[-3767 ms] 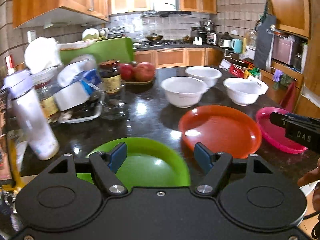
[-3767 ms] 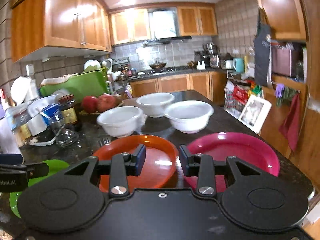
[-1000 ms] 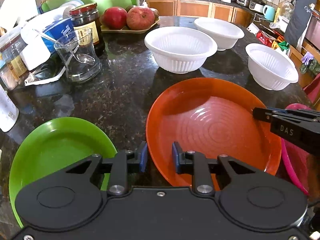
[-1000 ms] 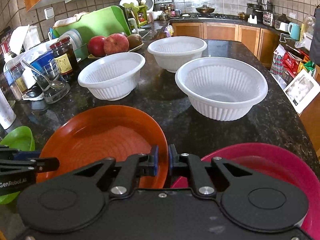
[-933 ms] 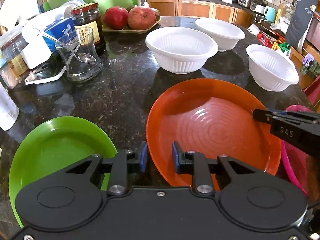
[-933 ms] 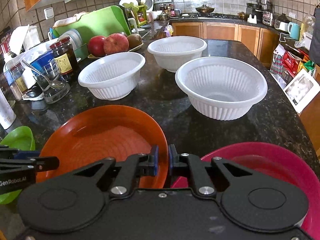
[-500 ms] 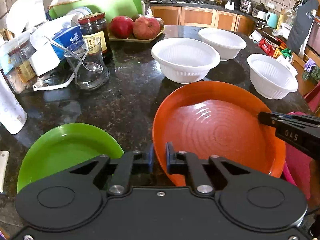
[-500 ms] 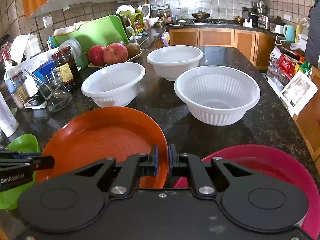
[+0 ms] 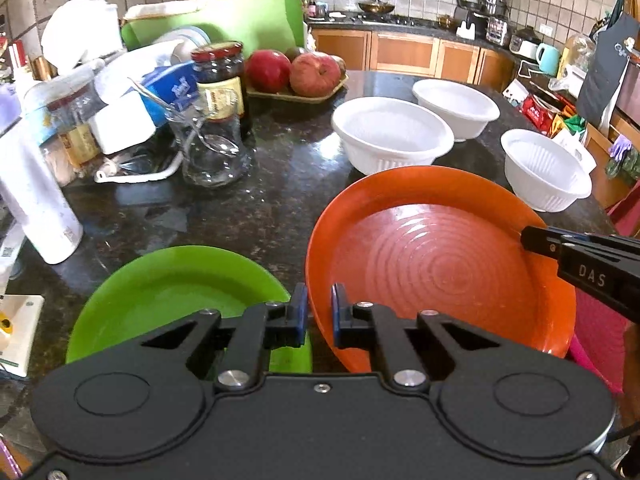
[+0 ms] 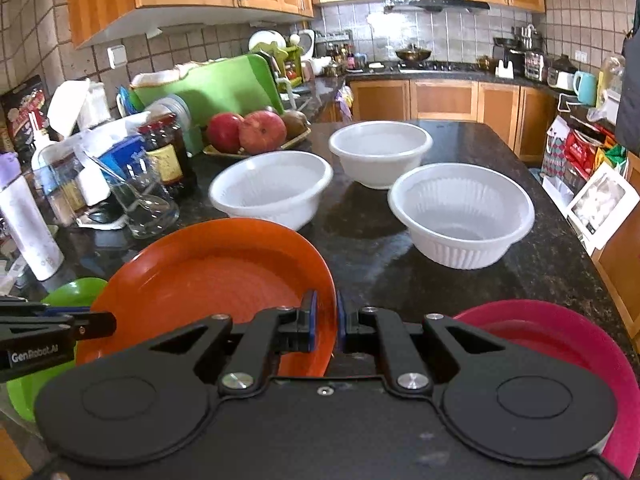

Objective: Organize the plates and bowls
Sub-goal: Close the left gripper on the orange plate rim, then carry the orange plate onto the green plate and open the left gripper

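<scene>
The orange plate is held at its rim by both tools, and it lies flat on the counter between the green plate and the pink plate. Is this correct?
Not quite. The orange plate is held at its rim by the left tool and the right tool, but it is lifted and tilted, not flat, as the left wrist view shows. The green plate and pink plate flank it.

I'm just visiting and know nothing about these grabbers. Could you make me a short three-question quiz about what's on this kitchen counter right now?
1. True or false: both grippers pinch one plate.
2. How many white bowls stand on the counter?
3. Which plate lies left of the held one: A green, B pink?

Key: 1 true: left gripper and right gripper clamp the orange plate. 2 three, such as this white bowl. 3 A, the green plate.
</scene>
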The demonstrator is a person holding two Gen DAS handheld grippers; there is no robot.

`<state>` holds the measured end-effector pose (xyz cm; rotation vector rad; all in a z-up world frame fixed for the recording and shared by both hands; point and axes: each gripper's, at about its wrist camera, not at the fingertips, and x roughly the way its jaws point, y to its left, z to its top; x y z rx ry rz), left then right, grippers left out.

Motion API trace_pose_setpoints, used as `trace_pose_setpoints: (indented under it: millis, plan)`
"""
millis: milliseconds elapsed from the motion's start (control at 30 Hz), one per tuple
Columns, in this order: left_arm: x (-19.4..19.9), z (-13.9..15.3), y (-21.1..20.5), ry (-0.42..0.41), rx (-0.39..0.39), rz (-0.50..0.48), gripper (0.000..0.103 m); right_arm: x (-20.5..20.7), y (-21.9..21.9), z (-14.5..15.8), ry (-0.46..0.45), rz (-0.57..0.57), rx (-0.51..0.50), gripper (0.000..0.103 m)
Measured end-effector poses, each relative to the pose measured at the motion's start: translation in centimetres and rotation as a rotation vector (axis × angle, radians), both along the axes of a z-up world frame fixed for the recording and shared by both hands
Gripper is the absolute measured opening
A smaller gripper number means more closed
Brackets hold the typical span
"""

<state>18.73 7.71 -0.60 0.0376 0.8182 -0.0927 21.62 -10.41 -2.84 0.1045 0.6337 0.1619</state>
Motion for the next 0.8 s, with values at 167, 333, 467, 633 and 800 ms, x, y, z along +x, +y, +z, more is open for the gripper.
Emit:
trace_pose_setpoints:
  millis: [167, 333, 467, 633, 800]
  plan:
    - [-1.1, 0.7, 2.1, -0.03, -0.002, 0.017, 0.015, -1.3, 2.3, 0.8, -0.023, 0.02, 0.002, 0.012]
    - [-2.2, 1.1, 4.6, -0.056, 0.005, 0.043, 0.015, -2.6, 4.8, 1.3, -0.039, 0.05, 0.004, 0.012]
    - [-3.1, 1.3, 6.7, -0.065, 0.01, 0.067, 0.015, -3.6, 7.2, 1.7, -0.05, 0.079, 0.008, 0.012]
    - [-4.3, 1.4, 9.5, -0.081, 0.022, 0.098, 0.015, -4.8, 10.1, 2.0, -0.057, 0.115, 0.007, 0.012]
    - [-5.0, 1.2, 11.9, -0.088, 0.034, 0.119, 0.015, -5.3, 13.2, 1.9, -0.055, 0.135, 0.001, 0.012]
